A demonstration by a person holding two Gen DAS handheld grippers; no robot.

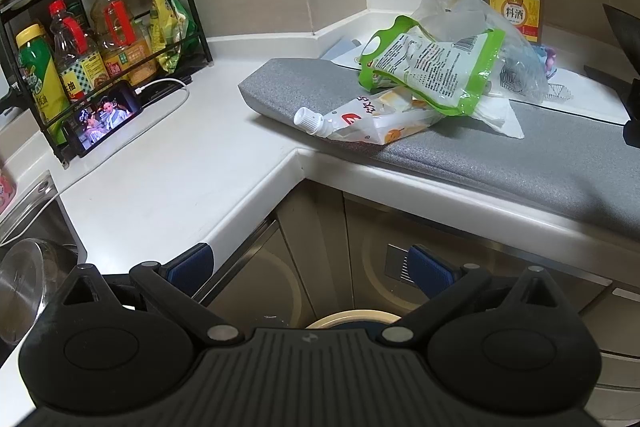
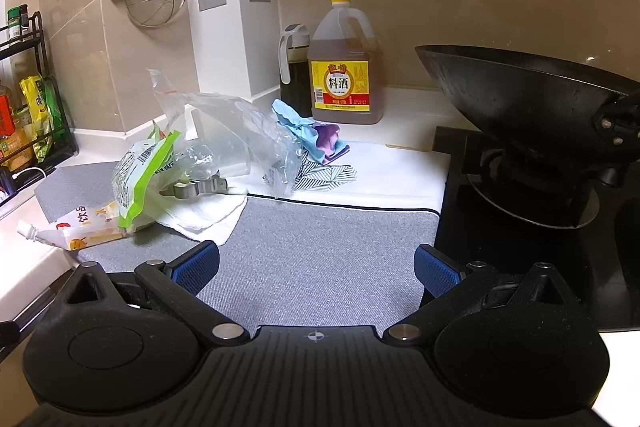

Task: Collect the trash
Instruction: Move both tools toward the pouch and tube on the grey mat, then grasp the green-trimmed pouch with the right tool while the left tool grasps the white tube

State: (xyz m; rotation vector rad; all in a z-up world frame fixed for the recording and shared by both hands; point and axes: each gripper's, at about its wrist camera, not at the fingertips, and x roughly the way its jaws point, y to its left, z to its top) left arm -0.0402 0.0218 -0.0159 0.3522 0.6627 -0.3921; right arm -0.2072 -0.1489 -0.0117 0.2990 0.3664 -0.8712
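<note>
We see both tools — left tool (image 1: 310, 265) and right tool (image 2: 316, 265) — spread, gripping nothing; crinkled green-edged pouch (image 1: 434, 71), spouted drink pouch (image 1: 368, 121) and clear bag (image 2: 236, 131) heap on the woven grey mat (image 2: 320, 247) near the surface's corner.

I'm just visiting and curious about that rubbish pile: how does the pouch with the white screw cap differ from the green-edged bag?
The spouted pouch lies flat on the grey mat, at the bottom of the pile; the green-edged bag rests on top of it, propped up and crumpled. The pouch has a white cap and orange fruit pictures; the bag has bright green borders, dense print and a barcode. Both look empty and lie untouched.
</note>
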